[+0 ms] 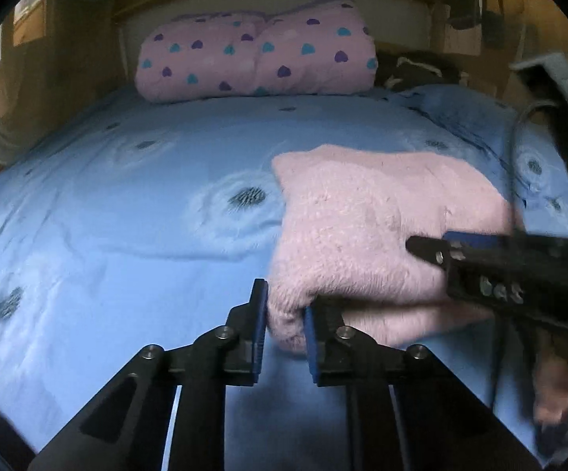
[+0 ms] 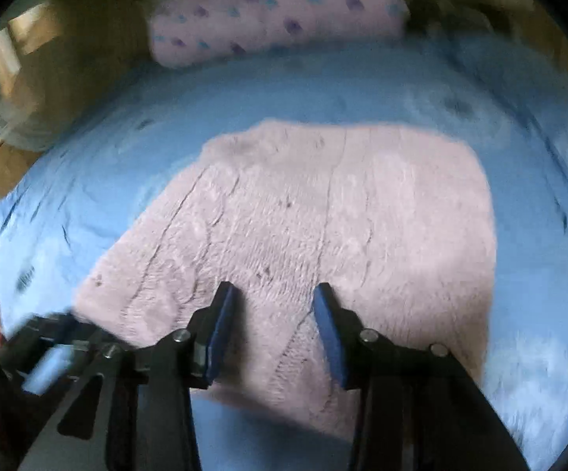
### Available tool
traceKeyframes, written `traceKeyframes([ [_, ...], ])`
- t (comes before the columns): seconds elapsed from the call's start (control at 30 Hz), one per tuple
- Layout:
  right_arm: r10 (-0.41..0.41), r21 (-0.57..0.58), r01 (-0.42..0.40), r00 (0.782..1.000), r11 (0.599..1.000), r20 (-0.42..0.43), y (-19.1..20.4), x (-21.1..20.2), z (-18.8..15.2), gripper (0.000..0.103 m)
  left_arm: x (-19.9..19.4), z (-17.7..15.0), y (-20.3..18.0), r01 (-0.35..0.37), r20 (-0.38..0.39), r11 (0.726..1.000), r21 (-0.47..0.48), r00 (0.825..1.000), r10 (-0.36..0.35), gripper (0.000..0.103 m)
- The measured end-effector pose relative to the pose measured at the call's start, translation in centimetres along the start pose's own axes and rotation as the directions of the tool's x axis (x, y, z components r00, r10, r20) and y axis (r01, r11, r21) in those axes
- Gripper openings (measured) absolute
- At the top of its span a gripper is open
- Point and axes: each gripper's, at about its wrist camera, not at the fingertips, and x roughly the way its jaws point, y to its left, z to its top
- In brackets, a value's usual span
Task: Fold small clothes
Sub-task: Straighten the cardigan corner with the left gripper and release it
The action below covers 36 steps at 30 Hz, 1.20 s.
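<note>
While I look through the left wrist camera, my left gripper (image 1: 284,314) is clamped on the near corner of the pink fuzzy garment (image 1: 362,212), which lies on the blue bedsheet (image 1: 107,204) in front of a heart-print pillow (image 1: 256,59). The right gripper (image 1: 425,247) reaches in from the right over the cloth.

In the right wrist view, the right gripper (image 2: 274,298) has its jaws parted over the garment (image 2: 323,204), holding nothing. The frame is blurred.

I judge the pinch shallow: the thick pile could slip free if I lift fast, and the two grippers, close together, could collide. I can read no writing or labels.
</note>
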Motion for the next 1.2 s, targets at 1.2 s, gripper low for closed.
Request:
traceKeyframes([
  [1.2,0.076,-0.119,-0.067,0.994,0.991,0.077,4.9,-1.2,1.6,0.054,-0.4,2.8,8.9,0.392,0.064,0.846,-0.362,0.915,-0.398,0.000],
])
